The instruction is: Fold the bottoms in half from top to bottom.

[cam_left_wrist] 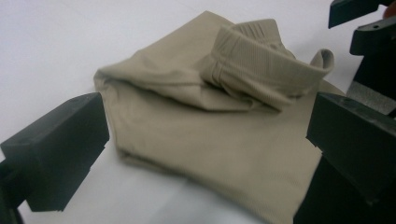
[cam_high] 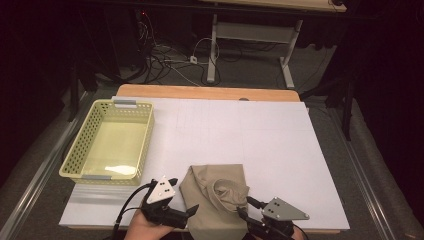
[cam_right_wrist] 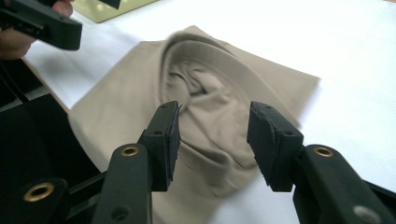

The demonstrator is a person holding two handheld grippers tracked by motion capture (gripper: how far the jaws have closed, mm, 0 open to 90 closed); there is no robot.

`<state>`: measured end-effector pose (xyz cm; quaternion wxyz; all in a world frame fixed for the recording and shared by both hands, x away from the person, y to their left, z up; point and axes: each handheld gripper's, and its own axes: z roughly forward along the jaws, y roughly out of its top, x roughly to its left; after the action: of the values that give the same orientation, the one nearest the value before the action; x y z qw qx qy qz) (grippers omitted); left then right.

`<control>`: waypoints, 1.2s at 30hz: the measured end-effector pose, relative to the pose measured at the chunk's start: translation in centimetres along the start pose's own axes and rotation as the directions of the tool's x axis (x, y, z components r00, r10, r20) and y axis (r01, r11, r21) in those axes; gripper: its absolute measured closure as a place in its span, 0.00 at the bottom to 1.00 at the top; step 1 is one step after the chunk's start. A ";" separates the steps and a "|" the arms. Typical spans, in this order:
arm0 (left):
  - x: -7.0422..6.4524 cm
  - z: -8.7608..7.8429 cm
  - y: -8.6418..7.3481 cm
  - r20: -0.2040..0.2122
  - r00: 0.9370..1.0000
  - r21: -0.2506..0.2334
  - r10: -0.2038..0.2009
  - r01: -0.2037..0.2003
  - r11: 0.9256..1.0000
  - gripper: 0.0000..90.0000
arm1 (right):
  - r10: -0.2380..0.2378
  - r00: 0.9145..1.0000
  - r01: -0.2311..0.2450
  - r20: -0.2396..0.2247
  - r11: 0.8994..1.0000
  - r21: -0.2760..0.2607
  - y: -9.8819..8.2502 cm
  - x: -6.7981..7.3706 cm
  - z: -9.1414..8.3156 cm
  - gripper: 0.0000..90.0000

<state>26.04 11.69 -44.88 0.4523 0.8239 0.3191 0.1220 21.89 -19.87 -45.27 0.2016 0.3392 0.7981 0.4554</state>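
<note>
1. High view: tan cloth [cam_high: 216, 200], folded with a rolled band on top, lies at the near edge of the white desk [cam_high: 260, 145]. Left gripper [cam_high: 194, 209] sits at its left edge, right gripper [cam_high: 240, 212] at its right near corner, so the hands flank it, probably for a two-handed fold or lift. Yellow basket [cam_high: 145, 145] stands apart at the far left with nothing in it, likely where the cloth goes. Finger gaps are too small to read here.
2. Left gripper view: cloth [cam_left_wrist: 205, 135] lies flat on the desk between and beyond the fingers [cam_left_wrist: 60, 149]. Fingers stand wide, nothing clamped, pads clear of the fabric. The wide gap suits taking a thick folded edge. Other gripper shows at the top right.
3. Right gripper view: fingers [cam_right_wrist: 163, 140] are partly apart, hovering over the crumpled band of the cloth [cam_right_wrist: 215, 102]. Fabric shows through the gap and no pad presses it, so nothing is held. Aim looks to be the raised band, the easiest bit to pinch. Basket corner [cam_right_wrist: 107, 9] sits far off at the top left, beside the other gripper.
</note>
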 end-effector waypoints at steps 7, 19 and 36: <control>-0.6 3.5 4.5 0.037 0.999 0.011 -0.013 0.013 1.000 0.06 | 0.027 0.999 -0.027 0.018 1.000 0.007 -1.1 -1.4 -0.5 0.60; -1.5 5.3 2.9 0.064 0.998 0.120 0.030 -0.037 0.992 0.73 | 0.042 0.999 -0.042 0.010 0.999 0.026 -1.9 -1.8 -0.5 0.61; -4.3 1.0 -1.2 0.091 0.990 0.108 0.105 -0.115 0.987 0.78 | 0.034 0.999 -0.033 -0.007 0.999 0.037 -2.0 -1.0 -0.2 0.61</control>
<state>22.70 8.77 -46.03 0.4106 0.8689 0.2601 0.0934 21.74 -21.41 -46.90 0.1845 0.3544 0.8012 0.4455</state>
